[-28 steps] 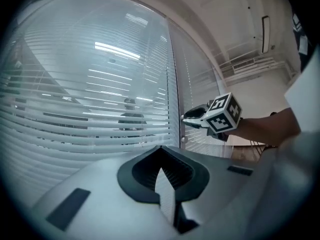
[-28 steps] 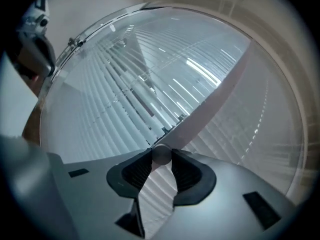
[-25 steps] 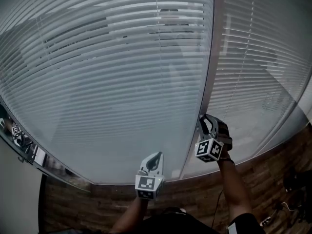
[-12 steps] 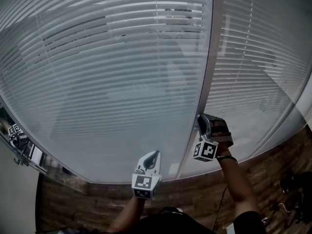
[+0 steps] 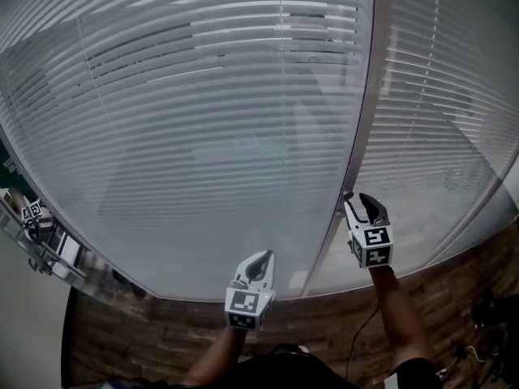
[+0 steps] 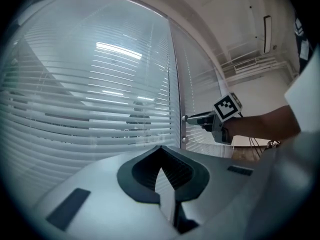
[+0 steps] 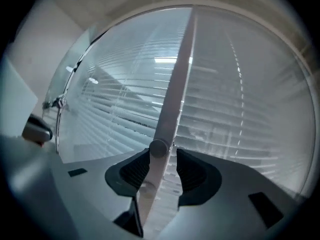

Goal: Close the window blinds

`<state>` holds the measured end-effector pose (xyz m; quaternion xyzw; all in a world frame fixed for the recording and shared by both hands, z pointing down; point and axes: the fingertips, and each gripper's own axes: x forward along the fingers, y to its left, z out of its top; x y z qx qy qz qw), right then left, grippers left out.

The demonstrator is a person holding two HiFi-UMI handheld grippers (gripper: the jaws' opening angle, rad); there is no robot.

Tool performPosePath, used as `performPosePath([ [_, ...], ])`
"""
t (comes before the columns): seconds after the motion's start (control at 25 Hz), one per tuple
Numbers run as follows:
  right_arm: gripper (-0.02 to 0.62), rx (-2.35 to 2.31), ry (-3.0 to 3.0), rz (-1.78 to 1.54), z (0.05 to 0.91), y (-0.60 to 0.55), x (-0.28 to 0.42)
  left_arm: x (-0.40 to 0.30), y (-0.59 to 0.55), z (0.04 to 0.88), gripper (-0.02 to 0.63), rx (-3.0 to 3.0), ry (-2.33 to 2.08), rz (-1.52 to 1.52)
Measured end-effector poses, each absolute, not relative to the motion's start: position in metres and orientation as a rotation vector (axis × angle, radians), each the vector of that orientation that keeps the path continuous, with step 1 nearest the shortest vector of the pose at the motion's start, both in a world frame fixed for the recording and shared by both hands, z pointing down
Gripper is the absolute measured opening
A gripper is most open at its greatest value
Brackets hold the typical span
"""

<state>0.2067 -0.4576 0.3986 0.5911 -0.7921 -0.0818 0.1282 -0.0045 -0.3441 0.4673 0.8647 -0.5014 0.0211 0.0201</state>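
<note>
White window blinds [image 5: 203, 136] fill the panes ahead of us | our right gripper [image 5: 359, 202] at the frame post [image 5: 362, 120], jaws just been widening, now apart with a small round knob [image 7: 158, 148] between them | our left gripper [image 5: 259, 259] lower, jaws together on nothing.

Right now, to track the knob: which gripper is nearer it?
Right. The right gripper, jaws just opened wider, flanks the knob; the left gripper sits well left of it.
</note>
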Motion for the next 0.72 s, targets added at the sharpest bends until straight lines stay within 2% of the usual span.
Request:
performPosePath([
  [0.2,0.152,1.765,-2.456,0.003,0.406,-0.462,0.200,-0.002,-0.342,0.472,-0.005,2.681,-1.532,0.071],
  [0.72,0.142,2.033,-2.371,0.040,0.405,-0.472,0.201,-0.011,-0.346,0.477,-0.005,2.655,-1.546,0.086],
])
